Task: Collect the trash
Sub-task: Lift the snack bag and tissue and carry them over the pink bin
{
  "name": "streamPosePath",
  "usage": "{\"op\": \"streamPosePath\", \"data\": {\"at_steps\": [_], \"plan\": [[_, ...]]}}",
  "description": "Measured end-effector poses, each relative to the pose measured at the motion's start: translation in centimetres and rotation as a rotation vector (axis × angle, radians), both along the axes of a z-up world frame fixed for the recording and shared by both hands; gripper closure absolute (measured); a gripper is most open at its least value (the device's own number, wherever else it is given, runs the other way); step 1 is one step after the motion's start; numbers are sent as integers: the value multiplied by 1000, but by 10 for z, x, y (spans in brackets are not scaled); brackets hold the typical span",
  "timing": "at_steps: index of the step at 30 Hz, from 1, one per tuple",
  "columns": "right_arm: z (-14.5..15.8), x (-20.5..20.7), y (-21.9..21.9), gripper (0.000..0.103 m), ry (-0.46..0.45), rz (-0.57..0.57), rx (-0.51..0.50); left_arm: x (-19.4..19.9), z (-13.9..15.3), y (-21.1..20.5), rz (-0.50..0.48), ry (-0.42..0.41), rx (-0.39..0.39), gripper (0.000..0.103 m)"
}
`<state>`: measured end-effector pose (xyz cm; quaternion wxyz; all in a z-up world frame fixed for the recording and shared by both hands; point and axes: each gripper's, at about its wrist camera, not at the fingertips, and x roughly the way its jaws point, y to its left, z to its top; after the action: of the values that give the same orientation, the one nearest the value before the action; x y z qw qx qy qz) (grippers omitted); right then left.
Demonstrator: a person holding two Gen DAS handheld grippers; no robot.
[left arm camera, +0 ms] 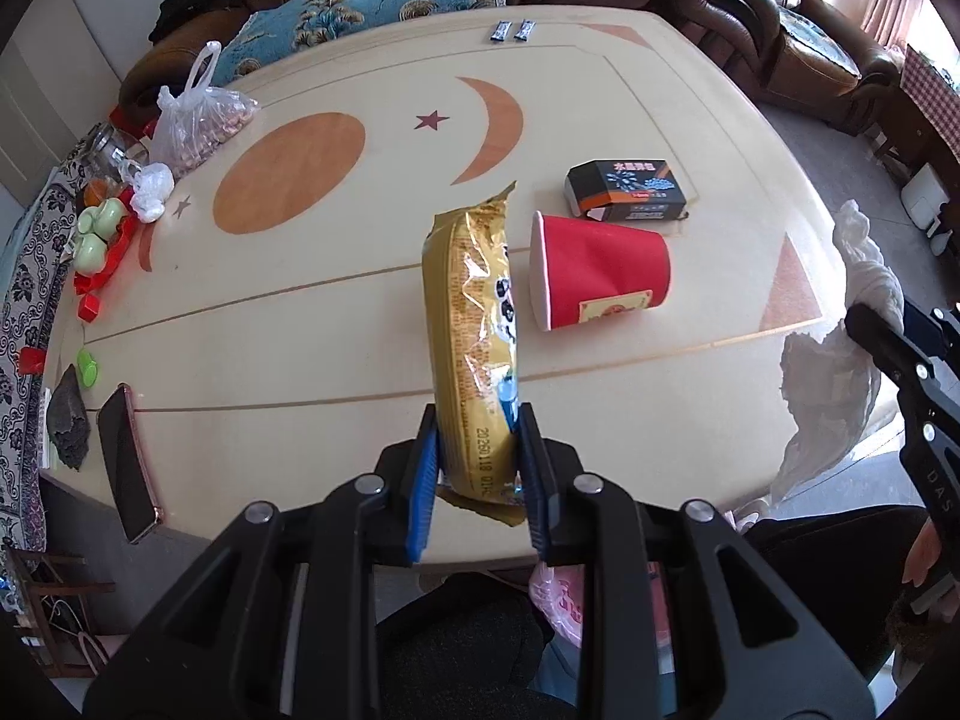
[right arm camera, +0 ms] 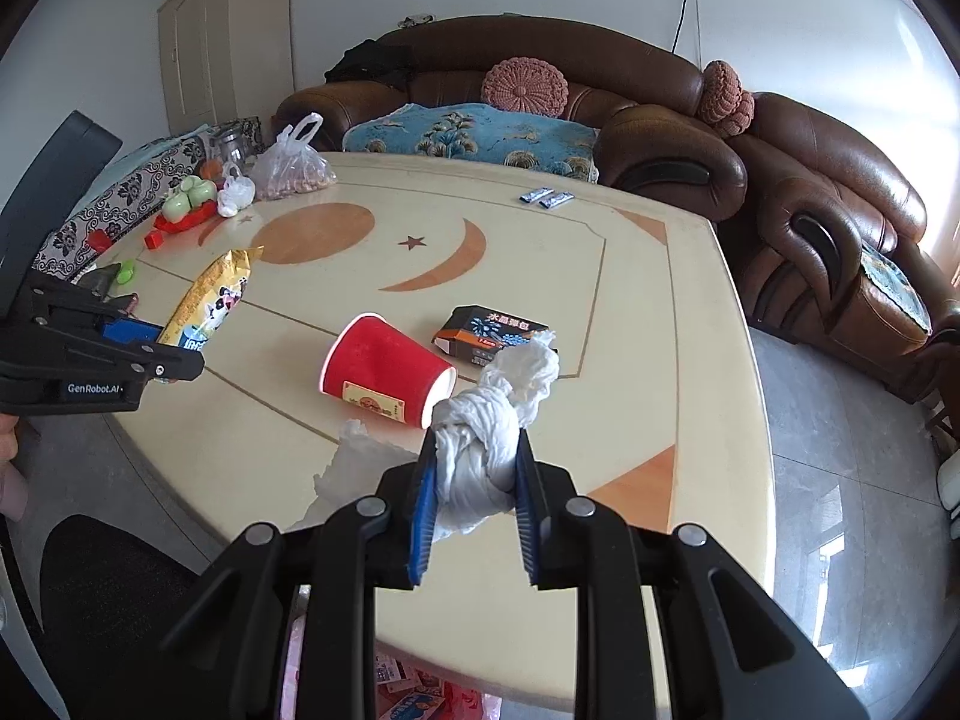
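My left gripper is shut on a gold snack wrapper and holds it above the near edge of the cream table; the wrapper also shows in the right wrist view. My right gripper is shut on a crumpled white tissue, seen at the right in the left wrist view. A red paper cup lies on its side on the table, also in the right wrist view. A black carton lies behind it.
A torn white tissue piece lies at the table's near edge. At the left edge are a phone, a bag of nuts, green cups and red bits. Two small sachets lie far back. Brown sofas surround the table.
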<state>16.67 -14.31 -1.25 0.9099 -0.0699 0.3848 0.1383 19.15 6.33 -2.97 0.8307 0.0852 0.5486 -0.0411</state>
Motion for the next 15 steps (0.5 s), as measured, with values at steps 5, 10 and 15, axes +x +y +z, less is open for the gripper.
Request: {"op": "streamPosePath", "data": {"at_steps": [5,10,15], "plan": [[26,-34,-5,80,-17,20,21,-36,16,-8,-37,-45,6,78],[41,-66,-7,80,-23,32,33,-73,26,-21,-68,-80,5,78],[49,-98,-9,80,-33,37,23,-104,27,-34,-101,-99,9,78]]}}
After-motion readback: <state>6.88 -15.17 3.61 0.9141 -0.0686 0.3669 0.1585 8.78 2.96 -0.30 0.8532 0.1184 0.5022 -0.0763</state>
